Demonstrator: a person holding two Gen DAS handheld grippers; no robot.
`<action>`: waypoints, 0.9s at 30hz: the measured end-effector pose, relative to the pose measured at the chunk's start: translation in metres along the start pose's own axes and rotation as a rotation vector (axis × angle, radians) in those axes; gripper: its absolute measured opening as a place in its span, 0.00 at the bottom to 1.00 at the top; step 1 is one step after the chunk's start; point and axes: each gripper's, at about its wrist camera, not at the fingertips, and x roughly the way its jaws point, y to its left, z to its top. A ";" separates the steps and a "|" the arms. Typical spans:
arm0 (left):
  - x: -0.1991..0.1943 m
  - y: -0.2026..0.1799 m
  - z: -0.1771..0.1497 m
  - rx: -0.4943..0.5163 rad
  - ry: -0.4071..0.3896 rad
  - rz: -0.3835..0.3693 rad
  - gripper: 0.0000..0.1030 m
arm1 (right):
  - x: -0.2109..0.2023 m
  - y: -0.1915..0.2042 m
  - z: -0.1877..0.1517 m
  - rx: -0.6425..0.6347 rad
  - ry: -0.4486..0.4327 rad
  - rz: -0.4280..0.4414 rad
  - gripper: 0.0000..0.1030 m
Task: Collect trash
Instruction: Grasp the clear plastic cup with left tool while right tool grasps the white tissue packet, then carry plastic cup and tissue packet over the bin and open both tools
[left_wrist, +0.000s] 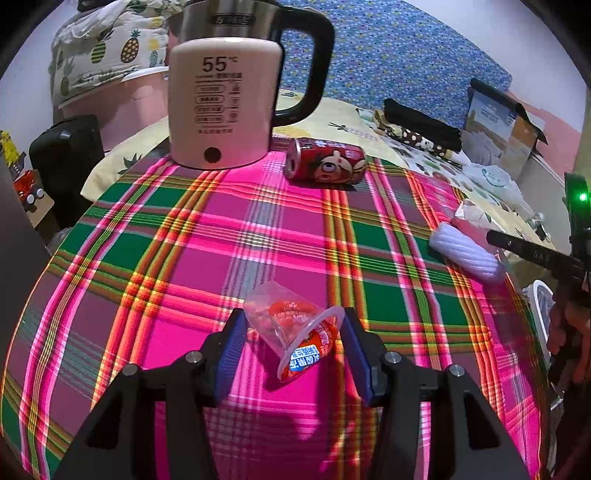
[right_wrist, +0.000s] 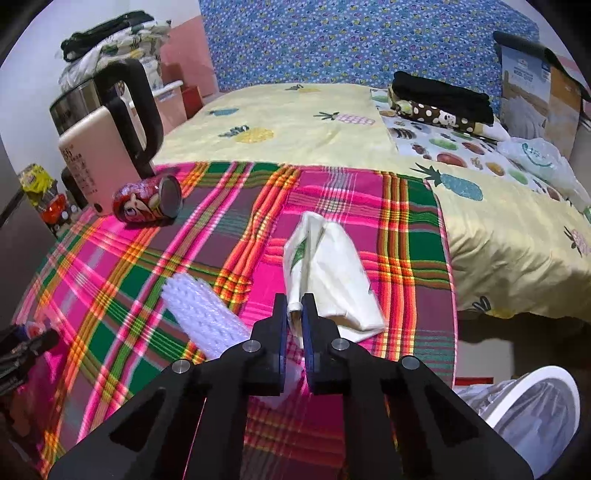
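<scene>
Left gripper (left_wrist: 293, 330): spread, its blue pads on either side of a clear cup (left_wrist: 295, 328) lying tipped on the plaid cloth (left_wrist: 184, 258). Right gripper (right_wrist: 294, 314): pinching the near edge of a white paper bag (right_wrist: 328, 273), the rest resting on the cloth. White foam sleeve (right_wrist: 203, 314): beside the bag. Red can (left_wrist: 325, 165): on its side near the kettle (left_wrist: 221, 103). Lined bin (right_wrist: 535, 410): off the cloth's right edge.
</scene>
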 end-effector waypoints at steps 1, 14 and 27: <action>-0.001 -0.001 0.000 0.003 -0.001 -0.003 0.52 | -0.005 0.000 -0.001 0.003 -0.010 0.000 0.07; -0.025 -0.046 -0.004 0.082 -0.034 -0.094 0.52 | -0.067 -0.003 -0.043 0.054 -0.085 0.039 0.07; -0.046 -0.120 -0.019 0.207 -0.037 -0.223 0.52 | -0.103 -0.028 -0.099 0.172 -0.080 -0.005 0.07</action>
